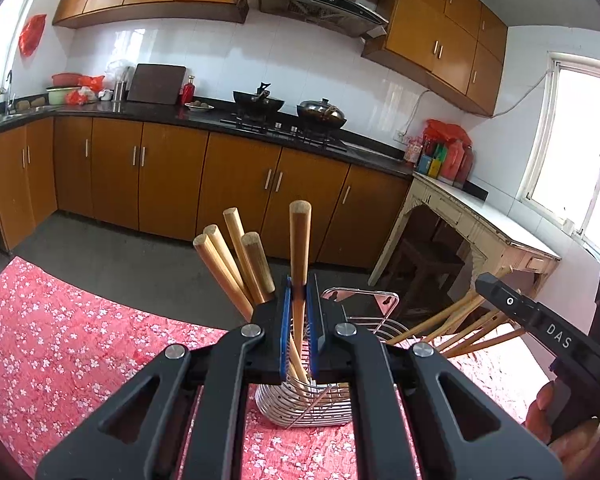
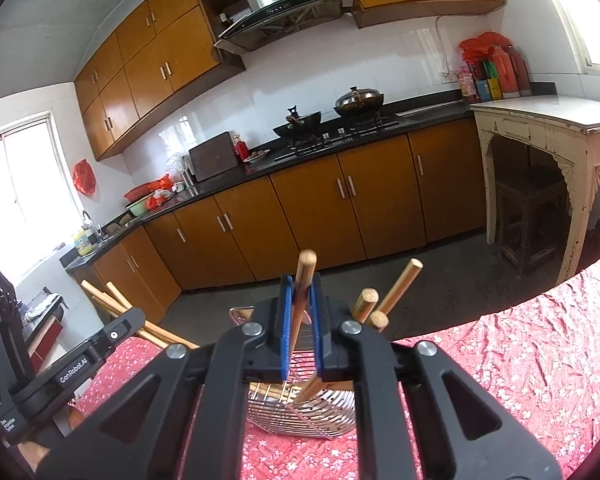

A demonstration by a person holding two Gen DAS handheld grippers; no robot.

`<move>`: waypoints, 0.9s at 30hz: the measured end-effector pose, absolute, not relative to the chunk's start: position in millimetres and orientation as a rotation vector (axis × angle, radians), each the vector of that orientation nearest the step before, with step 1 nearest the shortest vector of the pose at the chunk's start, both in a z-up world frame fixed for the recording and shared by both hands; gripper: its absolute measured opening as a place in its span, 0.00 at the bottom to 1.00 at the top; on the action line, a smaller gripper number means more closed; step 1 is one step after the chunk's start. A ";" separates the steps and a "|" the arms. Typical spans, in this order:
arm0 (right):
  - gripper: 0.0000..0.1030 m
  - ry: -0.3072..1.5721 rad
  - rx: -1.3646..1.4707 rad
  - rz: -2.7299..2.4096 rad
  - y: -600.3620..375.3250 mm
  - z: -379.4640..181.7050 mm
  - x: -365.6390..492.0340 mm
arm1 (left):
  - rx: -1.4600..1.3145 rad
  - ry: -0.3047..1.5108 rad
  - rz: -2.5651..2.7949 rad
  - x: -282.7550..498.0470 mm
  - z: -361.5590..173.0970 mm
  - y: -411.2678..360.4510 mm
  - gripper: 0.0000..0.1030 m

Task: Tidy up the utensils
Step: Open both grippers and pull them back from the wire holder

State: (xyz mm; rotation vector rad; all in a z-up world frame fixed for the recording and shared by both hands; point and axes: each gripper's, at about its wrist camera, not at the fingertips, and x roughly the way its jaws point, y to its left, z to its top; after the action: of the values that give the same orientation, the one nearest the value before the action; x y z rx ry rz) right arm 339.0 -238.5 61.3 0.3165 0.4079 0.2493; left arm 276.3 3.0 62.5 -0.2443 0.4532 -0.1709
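Left wrist view: left gripper clamped on wooden chopstick, blue pads pinching mid-shaft, lower end reaching into wire holder on red floral cloth. Four more sticks lean at 11 o'clock; another bundle fans toward 3 o'clock, beside right-hand tool body.

Right wrist view: right gripper likewise clamped on chopstick over same holder. Sticks likely light, stiff, smooth; grip mid-shaft. Table edge near at 12 o'clock; open cloth at 3 o'clock.
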 end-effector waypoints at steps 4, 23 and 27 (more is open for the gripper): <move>0.13 0.405 0.324 0.239 -243.5 61.0 336.0 | -0.251 0.452 -0.172 274.4 64.6 5.2 0.07; 0.27 0.345 0.327 0.183 -263.7 75.2 302.3 | -0.281 0.356 -0.139 240.8 88.6 19.0 0.35; 0.31 0.305 0.310 0.168 -268.8 82.3 285.5 | -0.295 0.317 -0.133 229.1 99.5 28.0 0.35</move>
State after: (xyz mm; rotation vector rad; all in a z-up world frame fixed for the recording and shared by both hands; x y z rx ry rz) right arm 285.5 -268.8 82.3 0.3104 0.3052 0.1680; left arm 229.1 28.0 99.5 -0.2948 0.3170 -0.1327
